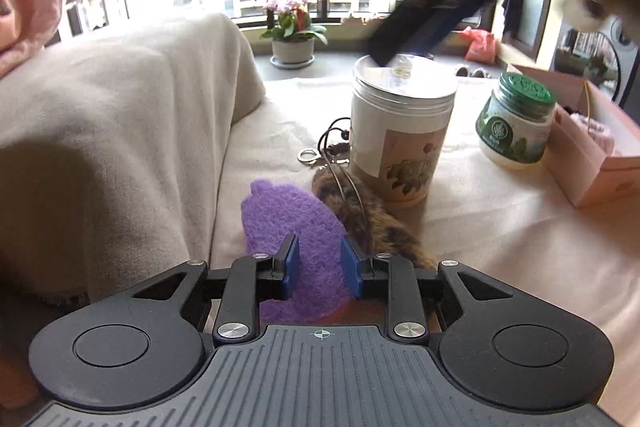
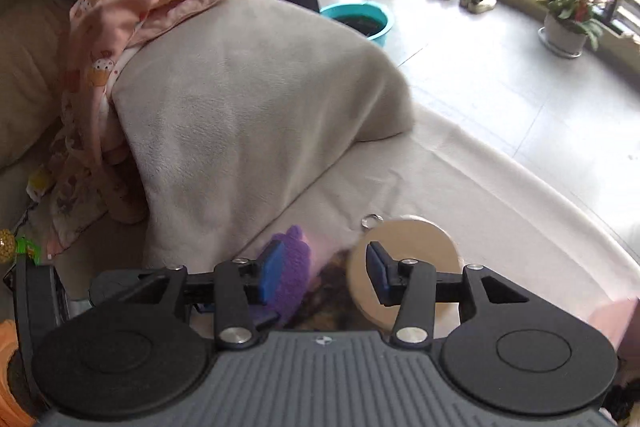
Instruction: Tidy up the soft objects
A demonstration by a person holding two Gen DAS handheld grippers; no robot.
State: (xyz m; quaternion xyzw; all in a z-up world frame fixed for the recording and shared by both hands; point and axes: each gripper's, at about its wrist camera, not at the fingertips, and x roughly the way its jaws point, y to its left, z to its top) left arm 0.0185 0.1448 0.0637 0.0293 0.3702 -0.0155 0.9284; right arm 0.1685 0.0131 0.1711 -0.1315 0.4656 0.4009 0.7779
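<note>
While the left gripper (image 1: 319, 265) hangs low over the cream-covered sofa seat (image 1: 500, 227), its blue pads stand a little apart with the flat purple felt piece (image 1: 288, 215) lying beneath and between them, not visibly pinched. At two o'clock from that felt, touching its edge, lies the brown mottled furry toy (image 1: 372, 223), with a thin dark cord across it, butted against the tall white canister with the clear lid (image 1: 402, 131). Further round at three o'clock stand the green-lidded jar (image 1: 516, 123) and the pink paper box (image 1: 592, 155). Up at one o'clock, the right gripper (image 2: 324, 273) shows as a dark blur in the left view; its own camera shows the jaws spread and empty, looking down on felt, fur and canister lid. My read: between pickups, choosing the next soft item. Next, one gripper needs to settle squarely over felt or fur, close firmly, and lift clear of the cord.
</note>
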